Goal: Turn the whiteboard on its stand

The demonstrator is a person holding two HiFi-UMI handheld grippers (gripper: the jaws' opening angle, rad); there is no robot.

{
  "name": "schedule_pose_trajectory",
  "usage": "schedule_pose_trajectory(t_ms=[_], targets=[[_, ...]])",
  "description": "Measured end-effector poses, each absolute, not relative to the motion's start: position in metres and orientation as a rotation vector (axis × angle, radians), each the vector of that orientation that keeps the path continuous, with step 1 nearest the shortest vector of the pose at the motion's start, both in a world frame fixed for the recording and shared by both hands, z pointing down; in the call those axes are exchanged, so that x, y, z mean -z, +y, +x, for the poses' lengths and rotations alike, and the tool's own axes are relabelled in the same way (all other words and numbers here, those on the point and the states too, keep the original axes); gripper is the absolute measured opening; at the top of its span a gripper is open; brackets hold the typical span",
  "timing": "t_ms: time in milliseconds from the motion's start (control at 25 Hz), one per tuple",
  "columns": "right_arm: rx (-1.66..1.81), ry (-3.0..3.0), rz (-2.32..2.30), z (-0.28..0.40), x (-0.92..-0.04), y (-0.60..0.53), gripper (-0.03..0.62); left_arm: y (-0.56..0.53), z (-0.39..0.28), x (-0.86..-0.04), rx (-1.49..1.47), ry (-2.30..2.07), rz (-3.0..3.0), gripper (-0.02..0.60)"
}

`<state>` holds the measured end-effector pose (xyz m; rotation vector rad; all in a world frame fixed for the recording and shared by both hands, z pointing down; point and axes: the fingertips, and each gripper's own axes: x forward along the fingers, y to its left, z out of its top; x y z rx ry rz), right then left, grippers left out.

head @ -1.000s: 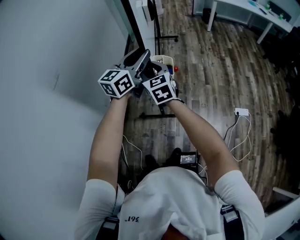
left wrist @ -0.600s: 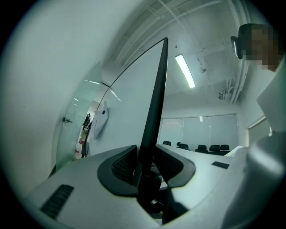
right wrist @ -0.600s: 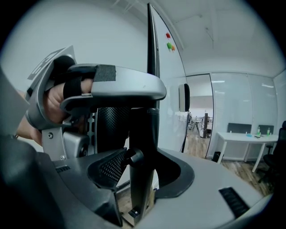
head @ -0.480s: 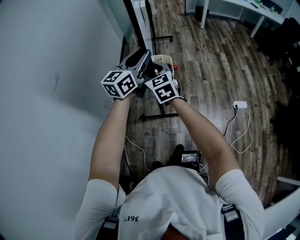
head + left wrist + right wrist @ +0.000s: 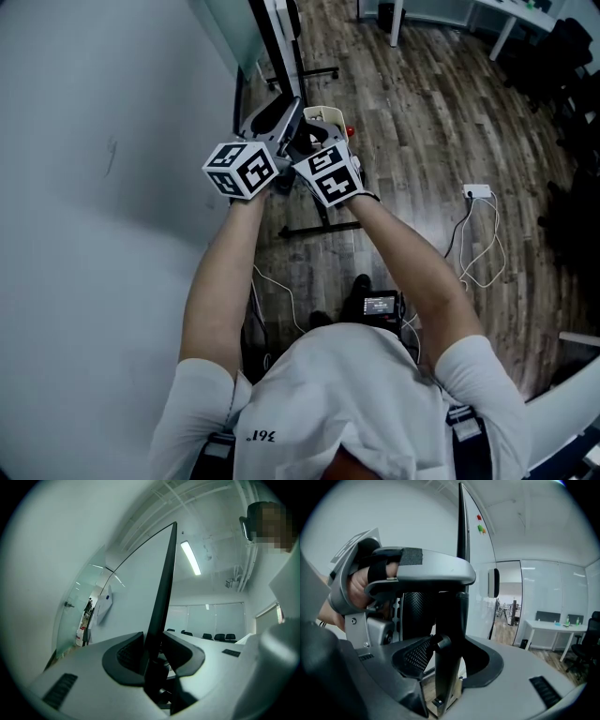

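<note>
Left gripper (image 5: 154, 653) is clamped on the dark edge of the whiteboard (image 5: 165, 583), its jaws fairly wide apart with the edge pinched between the pads. Right gripper (image 5: 449, 656) grips the same edge just below it, its jaws likewise held wide by the frame. Its view shows the left gripper directly above, and two small magnets (image 5: 480, 523), red and green, on the pale face beyond. In the head view the two marker cubes sit side by side at arm's length. The whiteboard fills the left of the picture as a large pale sheet. The stand (image 5: 319, 228) shows as a black foot bar on the wood floor (image 5: 422, 122) beneath the hands. Over the last second neither grip has changed, and the cubes and the foot bar have kept their place in front of the person. The floor has slid, though: a power strip (image 5: 476, 192) and its cable have drifted up the picture. This suggests the person is swinging the whiteboard round, stand and all, and stepping along with it. The turn looks under way rather than finished, and how much remains cannot be told.
</note>
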<state>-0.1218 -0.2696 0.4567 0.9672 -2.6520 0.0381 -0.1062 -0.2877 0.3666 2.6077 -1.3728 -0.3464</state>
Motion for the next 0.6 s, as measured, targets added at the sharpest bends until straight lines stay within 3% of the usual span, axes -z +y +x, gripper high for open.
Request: schedule_pose_trajectory(t_ms=[600], targets=[[-0.024, -2.651, 0.979, -0.116, -0.456, -0.213, 0.206, -0.231, -0.100, -0.366, 0.353, -1.363, 2.617, 0.129]])
